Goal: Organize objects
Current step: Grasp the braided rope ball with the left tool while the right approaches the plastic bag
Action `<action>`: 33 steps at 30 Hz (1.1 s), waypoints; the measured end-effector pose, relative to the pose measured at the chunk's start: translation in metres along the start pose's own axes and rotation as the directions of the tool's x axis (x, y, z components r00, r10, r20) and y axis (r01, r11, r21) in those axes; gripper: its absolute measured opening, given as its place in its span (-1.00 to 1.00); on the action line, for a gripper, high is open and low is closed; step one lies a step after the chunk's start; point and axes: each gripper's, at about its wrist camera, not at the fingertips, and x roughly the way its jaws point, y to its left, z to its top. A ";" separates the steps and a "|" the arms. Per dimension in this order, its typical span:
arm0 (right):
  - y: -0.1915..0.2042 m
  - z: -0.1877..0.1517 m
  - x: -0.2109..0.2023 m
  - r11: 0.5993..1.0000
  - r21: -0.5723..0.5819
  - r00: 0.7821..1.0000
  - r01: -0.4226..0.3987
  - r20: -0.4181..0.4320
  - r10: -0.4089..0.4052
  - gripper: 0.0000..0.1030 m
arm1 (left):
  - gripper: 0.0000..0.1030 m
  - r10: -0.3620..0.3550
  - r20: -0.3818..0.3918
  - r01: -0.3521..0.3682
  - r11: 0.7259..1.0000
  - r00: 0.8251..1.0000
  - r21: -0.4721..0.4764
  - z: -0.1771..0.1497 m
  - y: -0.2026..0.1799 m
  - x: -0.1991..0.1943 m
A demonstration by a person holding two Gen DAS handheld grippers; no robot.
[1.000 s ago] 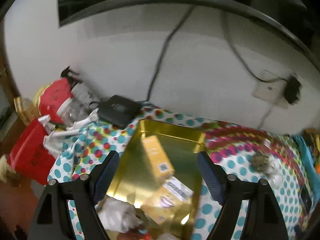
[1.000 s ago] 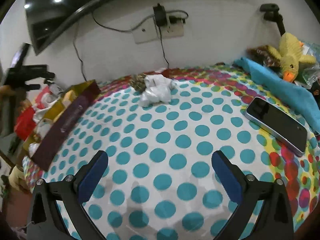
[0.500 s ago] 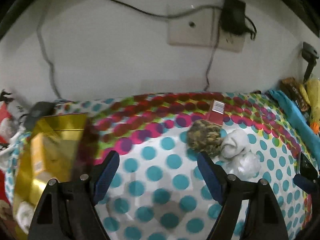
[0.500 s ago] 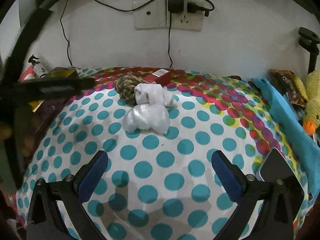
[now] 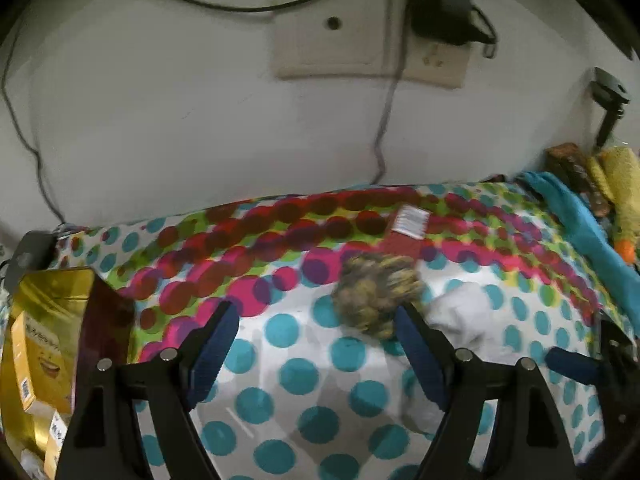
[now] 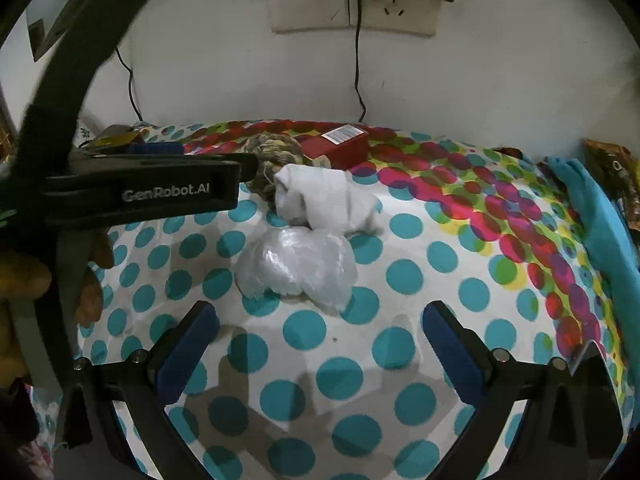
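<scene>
A brownish rope ball (image 5: 376, 296) lies on the polka-dot cloth, just ahead of my open left gripper (image 5: 316, 328), close to its right finger. Behind the ball lies a red box (image 5: 406, 230). A white cloth bundle (image 6: 326, 196) and a clear plastic bag (image 6: 296, 266) lie beside the ball (image 6: 272, 152). My open, empty right gripper (image 6: 316, 332) is just in front of the plastic bag. The left gripper's body (image 6: 140, 192) crosses the right wrist view at left. A gold tray (image 5: 44, 320) with yellow boxes (image 5: 38, 364) sits at far left.
The wall with a socket plate (image 6: 352, 4) and hanging cables closes the back. A blue cloth (image 6: 604, 232) and a yellow plush toy (image 5: 622, 188) lie at the right edge. A phone (image 6: 592, 372) lies at lower right. A black box (image 5: 28, 256) sits behind the tray.
My left gripper has swung right, from over the gold tray toward the rope ball. My right gripper has moved closer to the plastic bag. Both stay open.
</scene>
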 end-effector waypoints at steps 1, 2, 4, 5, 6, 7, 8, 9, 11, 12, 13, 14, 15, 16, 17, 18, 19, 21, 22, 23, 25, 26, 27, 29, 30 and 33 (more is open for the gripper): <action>0.001 0.002 0.002 1.000 -0.002 1.000 0.001 0.001 -0.001 1.00 | 0.60 0.010 -0.003 -0.010 1.000 1.000 0.020 0.000 -0.004 0.001; 0.002 0.002 0.004 1.000 -0.002 1.000 0.002 0.000 -0.002 1.00 | 0.60 0.020 -0.007 -0.020 0.999 1.000 0.037 0.001 -0.008 0.003; 0.003 0.004 0.007 1.000 0.001 1.000 -0.004 -0.005 0.004 1.00 | 0.60 0.024 -0.021 -0.023 0.998 0.999 0.051 0.000 -0.013 0.009; 0.004 0.004 0.009 1.000 0.003 1.000 -0.009 -0.006 0.009 1.00 | 0.61 0.018 -0.024 -0.016 0.999 1.000 0.046 -0.001 -0.013 0.011; 0.005 0.005 0.010 1.000 0.003 1.000 -0.008 -0.008 0.008 1.00 | 0.61 0.011 -0.021 -0.010 0.999 1.000 0.040 0.000 -0.013 0.012; 0.006 0.005 0.010 1.000 0.002 1.000 -0.008 -0.009 0.008 1.00 | 0.62 0.006 -0.021 -0.005 0.999 1.000 0.035 0.000 -0.013 0.013; 0.006 0.006 0.011 1.000 0.005 1.000 -0.015 -0.008 0.015 1.00 | 0.63 0.000 -0.025 0.001 1.000 1.000 0.030 0.001 -0.013 0.014; 0.006 0.006 0.010 1.000 0.005 1.000 -0.017 -0.007 0.017 1.00 | 0.63 -0.004 -0.028 0.004 1.000 1.000 0.022 0.002 -0.013 0.015; 0.005 0.005 0.009 1.000 0.007 1.000 -0.011 -0.003 0.011 1.00 | 0.63 -0.006 -0.027 0.006 1.000 1.000 0.014 0.005 -0.013 0.016; 0.004 0.005 0.008 1.000 0.013 1.000 -0.015 0.001 0.015 1.00 | 0.63 -0.006 -0.029 0.007 1.000 1.000 0.011 0.006 -0.013 0.016; 0.002 0.004 0.008 1.000 0.022 1.000 -0.018 0.001 0.018 1.00 | 0.63 -0.007 -0.030 0.008 1.000 1.000 0.009 0.006 -0.014 0.017; -0.001 0.003 0.008 0.999 0.035 1.000 -0.021 -0.002 0.021 1.00 | 0.63 -0.011 -0.034 0.011 1.000 0.999 0.007 0.007 -0.015 0.018; -0.004 0.002 0.008 0.999 0.043 1.000 -0.025 -0.003 0.025 1.00 | 0.62 -0.018 -0.040 0.018 1.000 0.999 0.002 0.007 -0.016 0.020; -0.005 0.002 0.008 0.998 0.049 1.000 -0.025 -0.005 0.025 1.00 | 0.62 -0.022 -0.045 0.022 1.000 0.999 -0.004 0.008 -0.017 0.022; -0.007 0.001 0.008 0.998 0.052 1.000 -0.022 -0.006 0.022 1.00 | 0.60 -0.024 -0.045 0.023 1.000 0.999 -0.009 0.008 -0.018 0.023; -0.008 0.001 0.008 0.998 0.053 1.000 -0.019 -0.006 0.020 1.00 | 0.60 -0.028 -0.044 0.027 1.000 0.999 -0.013 0.008 -0.018 0.024; -0.009 0.000 0.007 0.998 0.056 1.000 -0.018 -0.005 0.018 1.00 | 0.60 -0.026 -0.042 0.025 1.000 0.999 -0.015 0.009 -0.019 0.025; -0.010 0.000 0.007 0.998 0.057 1.000 -0.018 -0.005 0.019 1.00 | 0.58 -0.032 -0.046 0.031 0.999 0.998 -0.023 0.009 -0.020 0.028; -0.011 -0.001 0.008 0.998 0.055 1.000 -0.016 -0.009 0.017 1.00 | 0.52 -0.047 -0.053 0.046 0.998 0.997 -0.033 0.009 -0.020 0.029; -0.012 -0.001 0.008 0.998 0.055 1.000 -0.014 -0.008 0.014 1.00 | 0.49 -0.062 -0.060 0.059 0.997 0.996 -0.043 0.009 -0.019 0.030; -0.014 -0.002 0.008 0.998 0.065 1.000 -0.015 -0.010 0.015 1.00 | 0.47 -0.067 -0.063 0.064 0.997 0.996 -0.050 0.010 -0.021 0.033; -0.015 -0.003 0.009 0.997 0.071 1.000 -0.017 -0.011 0.018 1.00 | 0.35 -0.068 -0.061 0.065 0.997 0.996 -0.051 0.010 -0.022 0.033; -0.015 -0.003 0.009 0.997 0.071 1.000 -0.017 -0.011 0.018 1.00 | 0.26 -0.078 -0.059 0.075 0.996 0.995 -0.048 0.011 -0.023 0.033; -0.015 -0.004 0.008 0.998 0.067 1.000 -0.015 -0.010 0.016 1.00 | 0.04 -0.083 -0.054 0.081 0.996 0.995 -0.032 0.012 -0.028 0.030; -0.015 -0.004 0.008 0.998 0.067 1.000 -0.013 -0.009 0.014 1.00 | 0.04 -0.064 -0.054 0.063 0.998 0.996 -0.019 0.012 -0.031 0.030; -0.014 -0.006 0.008 0.998 0.066 1.000 -0.013 -0.012 0.014 1.00 | 0.04 -0.068 -0.045 0.067 0.998 0.997 -0.019 0.011 -0.028 0.026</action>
